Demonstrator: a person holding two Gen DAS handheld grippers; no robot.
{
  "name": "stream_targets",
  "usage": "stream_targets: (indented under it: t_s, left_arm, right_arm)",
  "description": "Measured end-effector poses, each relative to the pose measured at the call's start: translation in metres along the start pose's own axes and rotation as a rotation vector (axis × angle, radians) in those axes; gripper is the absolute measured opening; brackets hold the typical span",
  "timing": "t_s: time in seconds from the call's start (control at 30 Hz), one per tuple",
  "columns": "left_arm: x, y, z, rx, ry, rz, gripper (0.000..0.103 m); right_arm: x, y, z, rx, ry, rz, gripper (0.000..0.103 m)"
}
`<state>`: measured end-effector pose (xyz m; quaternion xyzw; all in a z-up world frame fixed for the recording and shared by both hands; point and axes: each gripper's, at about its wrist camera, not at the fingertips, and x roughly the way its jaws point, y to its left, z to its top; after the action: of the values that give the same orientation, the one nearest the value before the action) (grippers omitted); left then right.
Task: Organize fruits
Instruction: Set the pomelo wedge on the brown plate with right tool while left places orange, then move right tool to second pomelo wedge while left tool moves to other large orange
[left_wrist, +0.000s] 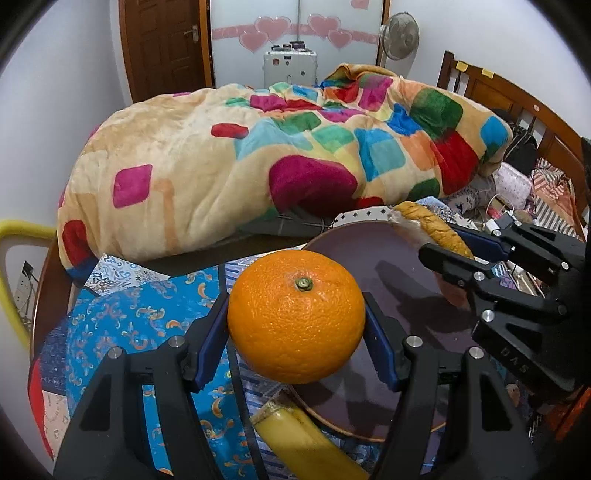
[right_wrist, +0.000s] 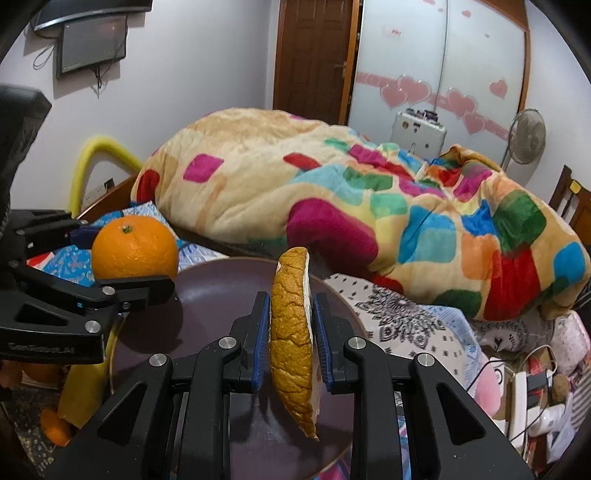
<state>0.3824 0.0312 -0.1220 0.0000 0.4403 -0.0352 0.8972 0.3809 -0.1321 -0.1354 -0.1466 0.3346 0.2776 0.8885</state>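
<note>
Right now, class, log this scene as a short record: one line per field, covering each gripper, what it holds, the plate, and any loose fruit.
left gripper: shut on the orange, held over the near-left rim of the plate
right gripper: shut on the yellow-brown peel piece, held upright above the plate
plate: dark purple, round, nothing visibly resting on it
banana: lying beside the plate's rim
second orange: low, by the banana, off the plate
surface: patterned blue cloth

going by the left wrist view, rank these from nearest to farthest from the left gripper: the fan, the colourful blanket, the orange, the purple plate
1. orange: held between the jaws of the left gripper.
2. purple plate: just behind and to the right.
3. colourful blanket: heaped on the bed beyond.
4. fan: by the far wall, upper right.
</note>
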Motion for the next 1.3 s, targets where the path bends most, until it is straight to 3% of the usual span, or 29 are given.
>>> stream_targets:
  t_s: [0.4,0.57,0.7,0.8,0.87,1.3]
  left_arm:
    - [0.021,-0.015,-0.003,0.072,0.129,-0.008,0.068]
    - [0.021,-0.016,-0.005,0.086,0.143,-0.019,0.068]
    - [0.020,-0.017,-0.005,0.090,0.138,-0.024,0.069]
    - [0.013,-0.019,-0.006,0.099,0.111,-0.030,0.075]
    - [0.006,-0.020,-0.006,0.092,0.079,-0.027,0.087]
    - [-0.079,-0.006,-0.019,0.013,-0.109,-0.012,0.088]
  right_arm:
    - [0.013,0.001,-0.003,0.008,0.056,0.027,0.024]
    - [0.009,0.001,-0.008,0.012,0.068,0.038,0.039]
    - [-0.001,0.000,-0.010,0.022,0.053,0.028,0.040]
    - [-0.011,-0.004,-0.012,0.036,0.041,0.020,0.041]
    - [-0.019,-0.007,-0.014,0.045,0.031,0.014,0.042]
    - [-0.085,0.008,-0.026,0.015,-0.075,-0.080,0.052]
